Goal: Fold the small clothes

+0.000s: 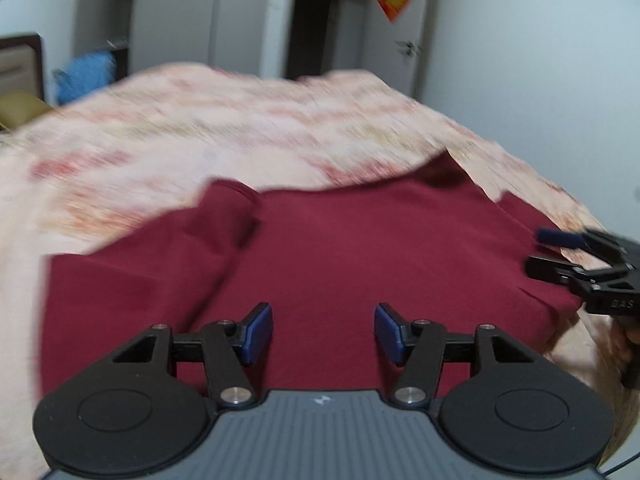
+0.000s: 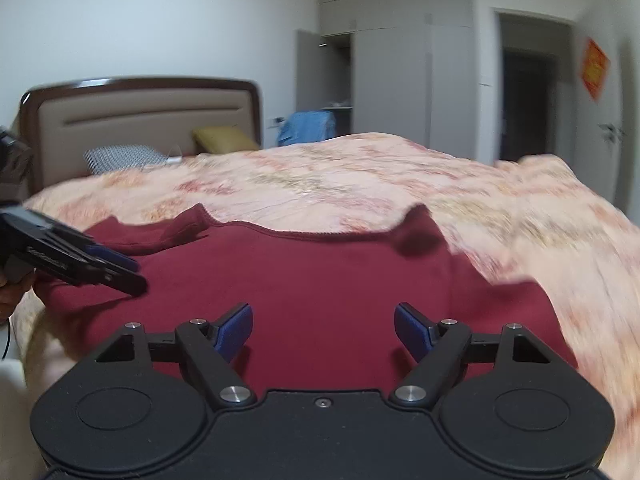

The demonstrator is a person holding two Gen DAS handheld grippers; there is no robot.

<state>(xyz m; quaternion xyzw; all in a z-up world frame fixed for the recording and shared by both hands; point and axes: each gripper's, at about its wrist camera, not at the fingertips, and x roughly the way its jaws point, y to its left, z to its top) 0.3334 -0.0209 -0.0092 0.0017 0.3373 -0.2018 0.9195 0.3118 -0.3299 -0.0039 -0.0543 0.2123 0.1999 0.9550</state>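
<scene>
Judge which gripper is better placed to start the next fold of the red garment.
Left, probably: the open left gripper hovers near the red garment's loose, folded-over side flap. The open right gripper faces flat cloth.

Open left tongs (image 1: 324,334) over maroon garment (image 1: 340,248) — bedspread (image 1: 200,128) beyond.

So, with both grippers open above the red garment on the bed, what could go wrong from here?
1. The red garment has a flap already lying over its left part; a pinch there may catch two layers.
2. The floral bedcover lies right under it, so low fingers might pick it up too.
3. The left gripper and right gripper are close together and may collide.
</scene>
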